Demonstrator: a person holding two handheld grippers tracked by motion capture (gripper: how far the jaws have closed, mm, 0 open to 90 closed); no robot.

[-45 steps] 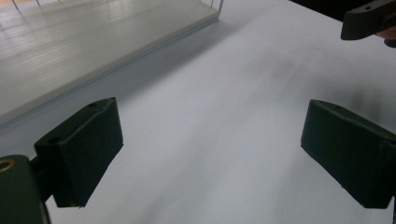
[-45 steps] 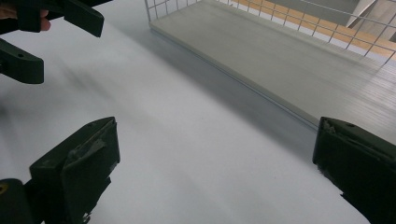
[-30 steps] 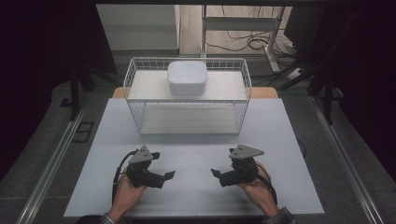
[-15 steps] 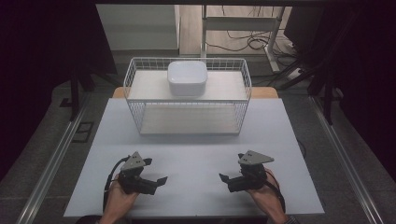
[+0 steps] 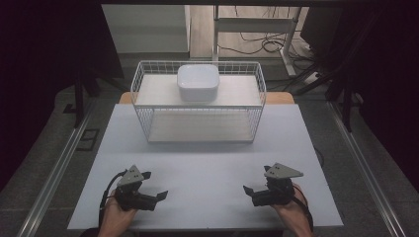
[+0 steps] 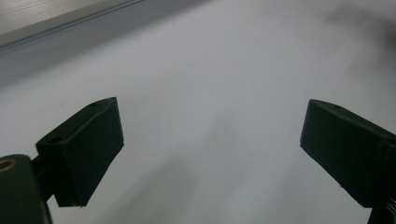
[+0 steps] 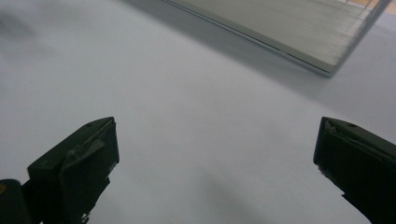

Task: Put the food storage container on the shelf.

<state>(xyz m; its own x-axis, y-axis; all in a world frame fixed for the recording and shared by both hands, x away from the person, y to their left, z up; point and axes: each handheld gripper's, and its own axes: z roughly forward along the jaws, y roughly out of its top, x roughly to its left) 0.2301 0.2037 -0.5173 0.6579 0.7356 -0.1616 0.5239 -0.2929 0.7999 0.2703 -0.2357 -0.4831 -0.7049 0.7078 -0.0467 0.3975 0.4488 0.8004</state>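
Left gripper [image 5: 159,196]: low at the table's near left edge, jaws spread wide with nothing between them, pointing inward.
Table [image 5: 207,163]: white and bare between the two grippers.
Bowl [image 5: 198,82]: white, on the upper shelf of the wire rack [image 5: 148,123], well apart from both grippers.
Right gripper [image 5: 248,190]: at the near right, jaws likewise spread and holding nothing.
Progress: probably at the very start; bowl untouched, reach and grasp both left.
In the way: the rack's wire rim around the bowl; otherwise an open path.
Surroundings: floor cables [image 5: 257,44] beyond the table.
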